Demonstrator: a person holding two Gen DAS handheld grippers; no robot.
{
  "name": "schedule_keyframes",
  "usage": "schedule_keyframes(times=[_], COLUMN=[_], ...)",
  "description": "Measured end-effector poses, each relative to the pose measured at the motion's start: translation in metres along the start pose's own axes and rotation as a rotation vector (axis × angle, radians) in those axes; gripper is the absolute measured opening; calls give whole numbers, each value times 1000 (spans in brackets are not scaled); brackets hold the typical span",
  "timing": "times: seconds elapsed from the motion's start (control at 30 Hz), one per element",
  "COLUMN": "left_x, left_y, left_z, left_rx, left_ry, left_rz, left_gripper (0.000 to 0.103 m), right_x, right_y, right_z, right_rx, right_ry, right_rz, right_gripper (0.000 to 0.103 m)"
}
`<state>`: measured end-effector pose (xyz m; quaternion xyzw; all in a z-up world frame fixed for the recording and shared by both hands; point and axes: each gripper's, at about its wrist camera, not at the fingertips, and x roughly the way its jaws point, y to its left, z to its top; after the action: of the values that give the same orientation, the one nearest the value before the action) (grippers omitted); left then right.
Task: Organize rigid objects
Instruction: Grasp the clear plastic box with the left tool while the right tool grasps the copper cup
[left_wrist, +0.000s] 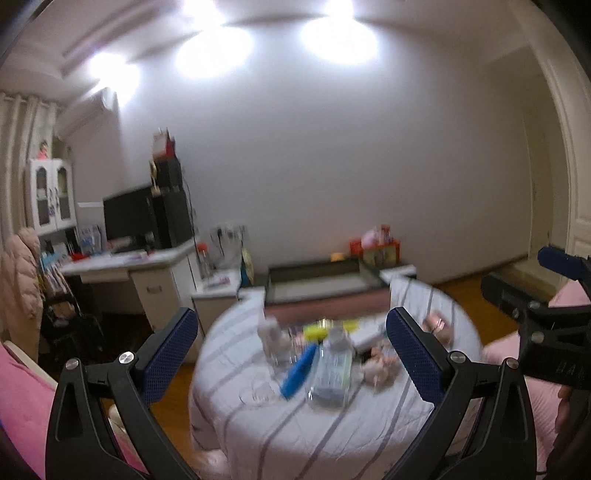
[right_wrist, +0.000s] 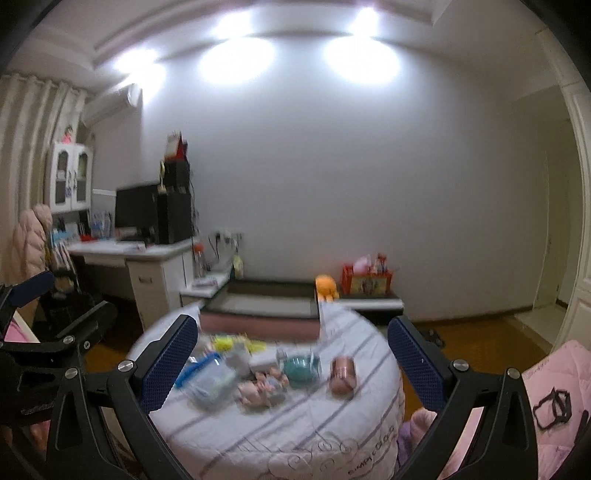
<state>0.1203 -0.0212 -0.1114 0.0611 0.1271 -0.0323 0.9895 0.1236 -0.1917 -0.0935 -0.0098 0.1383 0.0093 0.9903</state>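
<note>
Hovering above the striped cushion (left_wrist: 280, 435), I hold the left gripper (left_wrist: 291, 354) and right gripper (right_wrist: 291, 360) spread, empty; the clear bottle (left_wrist: 330, 373) lies mid-surface, ahead between my left fingers.

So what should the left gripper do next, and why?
Probably lower the left gripper toward the blue tube: both grippers are open and empty, above the round table, and the tube lies loose between two clear bottles.
</note>
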Motion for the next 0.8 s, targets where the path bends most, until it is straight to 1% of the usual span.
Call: schedule_keyframes(times=[0.17, 0.23, 0.33, 0.4, 0.53, 0.63, 0.67, 0.73, 0.77, 0.8], left_x=[58, 80, 102, 111, 133, 147, 150, 156, 160, 163], left_y=[-4, -9, -18, -22, -24, -25, -26, -30, -32, -34], left_z=[-39, -54, -70, -77, -88, -95, -96, -98, -99, -100], left_rx=[-17, -26, -14, -20, -60, -59, -58, -54, -48, -42], left_ry=[130, 188, 249, 268, 319, 368, 377, 389, 402, 414], left_rz=[-43, -85, -89, -88, -121, -107, -110, -113, -110, -107], left_gripper=[103, 103, 103, 103, 103, 103, 101, 88, 85, 81], right_x=[54, 76, 100, 112, 136, 151, 155, 162, 166, 171], right_y=[-22, -31, -44, -53, -66, -73, -74, -75, -75, -76], right_z=[-35, -49, -65, -75, -94, -101, -102, -103, -104, -105], right_rx=[36, 45, 55, 62, 88, 112, 112, 102, 96, 96], right_ry=[123, 180, 238, 272, 334, 359, 365, 374, 383, 387], right_rz=[-15, -20, -24, -23, -17, 1, 8, 8, 7, 9], right_gripper=[103, 103, 103, 103, 103, 103, 103, 103, 103, 103])
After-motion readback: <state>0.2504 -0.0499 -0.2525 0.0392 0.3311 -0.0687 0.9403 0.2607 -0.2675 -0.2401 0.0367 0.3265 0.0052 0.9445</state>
